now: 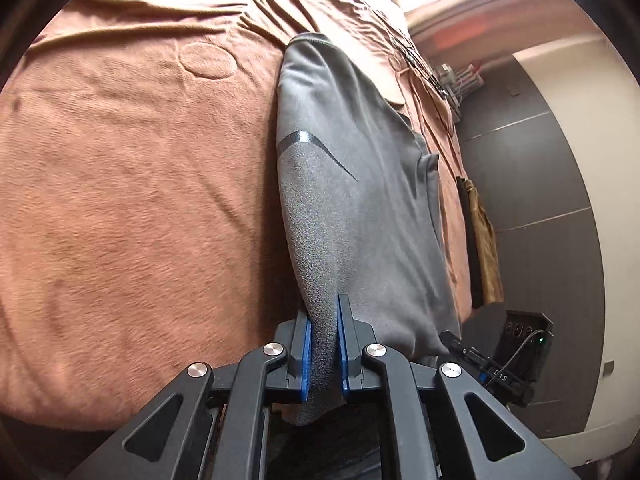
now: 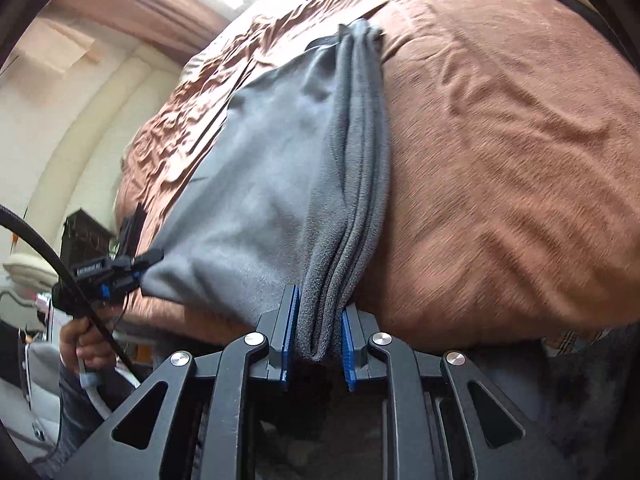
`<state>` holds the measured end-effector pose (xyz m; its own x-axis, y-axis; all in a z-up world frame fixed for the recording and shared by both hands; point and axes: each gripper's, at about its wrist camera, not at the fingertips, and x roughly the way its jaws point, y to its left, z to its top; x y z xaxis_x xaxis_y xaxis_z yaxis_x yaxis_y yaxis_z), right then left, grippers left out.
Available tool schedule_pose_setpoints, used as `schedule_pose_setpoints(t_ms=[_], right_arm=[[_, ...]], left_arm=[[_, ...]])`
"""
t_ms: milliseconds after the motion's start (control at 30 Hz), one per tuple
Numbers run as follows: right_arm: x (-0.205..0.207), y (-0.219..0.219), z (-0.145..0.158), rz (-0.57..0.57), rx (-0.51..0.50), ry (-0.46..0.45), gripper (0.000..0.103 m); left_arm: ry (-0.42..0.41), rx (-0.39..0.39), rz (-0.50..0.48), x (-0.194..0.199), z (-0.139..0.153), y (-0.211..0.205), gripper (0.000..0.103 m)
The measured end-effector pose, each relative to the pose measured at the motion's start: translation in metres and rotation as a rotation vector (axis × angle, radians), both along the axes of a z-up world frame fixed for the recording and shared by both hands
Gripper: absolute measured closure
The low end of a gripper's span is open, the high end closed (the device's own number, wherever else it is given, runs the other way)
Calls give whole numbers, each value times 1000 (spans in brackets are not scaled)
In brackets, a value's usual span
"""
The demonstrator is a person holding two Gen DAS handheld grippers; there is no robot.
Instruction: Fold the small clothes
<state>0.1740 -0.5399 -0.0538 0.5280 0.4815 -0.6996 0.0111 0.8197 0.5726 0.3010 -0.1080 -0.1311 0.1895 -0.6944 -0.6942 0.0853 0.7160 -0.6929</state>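
One grey garment (image 1: 352,200), soft fleece, light and limp, hangs over the brown bed cover (image 1: 120,160). In my left wrist view, my left tongs (image 1: 323,344) pinch its textured corner at 6 o'clock; my right tongs (image 1: 452,338) show at 4 o'clock, biting the other corner.

From the right wrist, my right tongs (image 2: 318,340) clamp several stacked edges of the garment (image 2: 280,184). My left tongs (image 2: 150,258) grip at 9 o'clock. Corners hold best; I judge fleece won't slip.

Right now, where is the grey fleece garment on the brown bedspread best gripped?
At its near edge, from the bed's near side, one corner each, as held now. The left gripper pinches the textured corner of the grey fleece garment; the right gripper pinches the stacked folded layers. The far end rests on the brown bedspread.
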Motion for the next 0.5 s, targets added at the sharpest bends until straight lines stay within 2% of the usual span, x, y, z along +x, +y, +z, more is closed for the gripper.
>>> schedule_pose_setpoints(t_ms=[233,333,367,400,467,500], right_arm=[[7,14,-5,73,5,20,87],[14,14,-2,79,-44,13,84],[18,12,-1,78,-52,16,77],[22,9,-2,71,-47,23,65],[30,3,-2,41,-46,25,47],[34,0,-1,29,-47,22,45]], left_arm=[[-6,10,-30,-2,5,6,92],[-3,58,-35,6,2,0,88],[0,86,-37,8,0,-1,82],[3,99,-38,11,-2,-3,78],[7,84,-31,15,-7,-1,62],[5,78,-26,18,-8,-1,59]])
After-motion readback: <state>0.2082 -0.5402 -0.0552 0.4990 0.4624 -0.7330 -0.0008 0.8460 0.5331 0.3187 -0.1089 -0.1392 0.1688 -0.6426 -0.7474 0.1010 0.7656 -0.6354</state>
